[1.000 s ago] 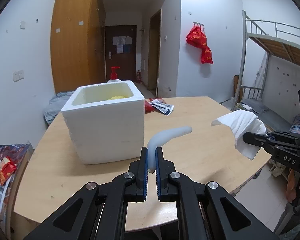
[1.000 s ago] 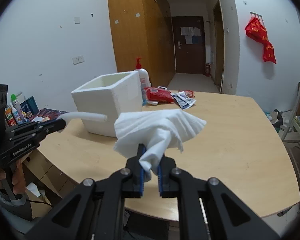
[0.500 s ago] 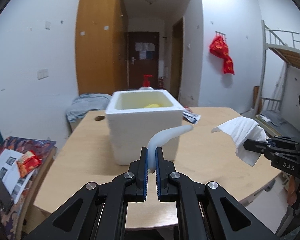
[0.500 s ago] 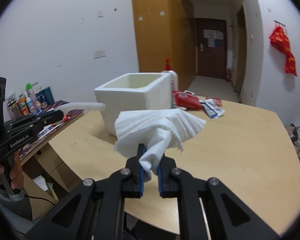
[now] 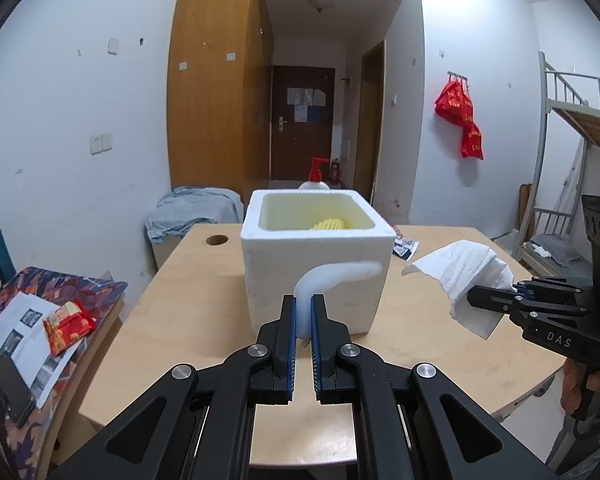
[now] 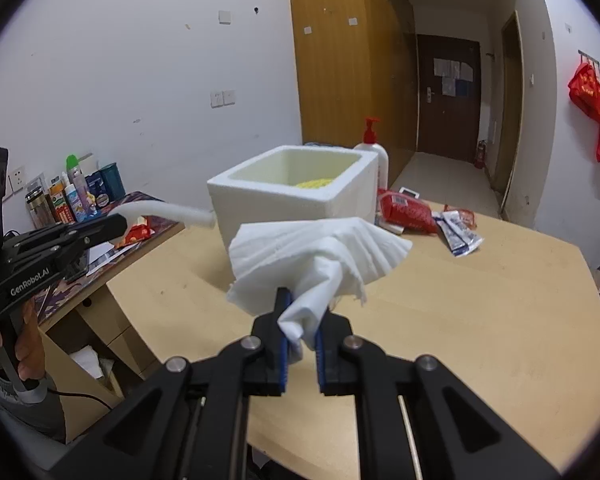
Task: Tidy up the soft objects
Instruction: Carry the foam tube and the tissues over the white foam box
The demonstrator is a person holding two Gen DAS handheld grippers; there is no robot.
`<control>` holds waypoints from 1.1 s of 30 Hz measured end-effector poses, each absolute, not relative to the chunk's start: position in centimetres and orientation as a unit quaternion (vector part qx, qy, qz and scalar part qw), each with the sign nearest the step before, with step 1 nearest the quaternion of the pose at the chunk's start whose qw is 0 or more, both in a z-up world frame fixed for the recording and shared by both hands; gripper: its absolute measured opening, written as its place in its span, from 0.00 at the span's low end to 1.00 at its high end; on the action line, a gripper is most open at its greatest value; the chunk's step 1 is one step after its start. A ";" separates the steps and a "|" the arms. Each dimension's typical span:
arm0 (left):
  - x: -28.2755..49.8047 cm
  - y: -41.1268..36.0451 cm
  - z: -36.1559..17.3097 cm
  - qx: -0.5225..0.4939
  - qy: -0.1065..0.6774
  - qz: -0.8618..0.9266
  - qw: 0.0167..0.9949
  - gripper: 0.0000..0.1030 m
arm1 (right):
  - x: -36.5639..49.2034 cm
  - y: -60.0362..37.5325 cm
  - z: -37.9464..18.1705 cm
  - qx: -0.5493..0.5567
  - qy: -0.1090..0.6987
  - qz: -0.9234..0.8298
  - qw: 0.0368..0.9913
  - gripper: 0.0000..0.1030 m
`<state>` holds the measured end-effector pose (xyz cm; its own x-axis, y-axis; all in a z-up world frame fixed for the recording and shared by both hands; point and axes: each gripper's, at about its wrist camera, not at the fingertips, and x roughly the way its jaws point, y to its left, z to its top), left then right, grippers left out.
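A white foam box [image 5: 316,276] [image 6: 292,196] stands open-topped on the wooden table [image 5: 188,292], with something yellow [image 5: 330,224] inside. My left gripper [image 5: 303,308] is shut on a bent white foam strip [image 5: 336,274] [image 6: 164,212], held in the air just in front of the box. My right gripper [image 6: 300,312] is shut on a crumpled white paper towel [image 6: 320,256] [image 5: 464,276], hovering over the table to the right of the box. Each gripper shows in the other's view, with a hand on its handle.
Behind the box stand a red-topped pump bottle [image 6: 374,160], a red packet [image 6: 406,212] and small sachets [image 6: 458,230]. A lower side table [image 5: 40,320] at the left carries papers, a red snack bag and bottles. A bunk bed [image 5: 580,128] stands at the right.
Both grippers swung leftward around the table with their loads, so the box now sits dead ahead of the left gripper and nearer the middle in the right wrist view. Both grips are unchanged.
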<state>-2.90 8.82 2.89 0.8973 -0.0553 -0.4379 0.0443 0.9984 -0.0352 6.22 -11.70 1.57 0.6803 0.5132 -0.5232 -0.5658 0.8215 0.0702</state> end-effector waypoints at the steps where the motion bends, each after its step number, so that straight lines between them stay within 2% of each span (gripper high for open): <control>1: -2.7 8.8 3.1 -0.012 0.223 -0.027 0.974 0.07 | 6.3 -11.7 1.7 -0.049 0.268 0.295 0.916 0.13; 18: 0.8 8.6 6.0 -0.005 0.205 -0.023 0.978 0.07 | 9.4 -10.4 5.3 -0.063 0.244 0.295 0.922 0.13; 33: 4.0 9.4 6.4 -0.004 0.209 -0.026 0.978 0.07 | 12.0 -9.3 5.6 -0.062 0.250 0.299 0.919 0.13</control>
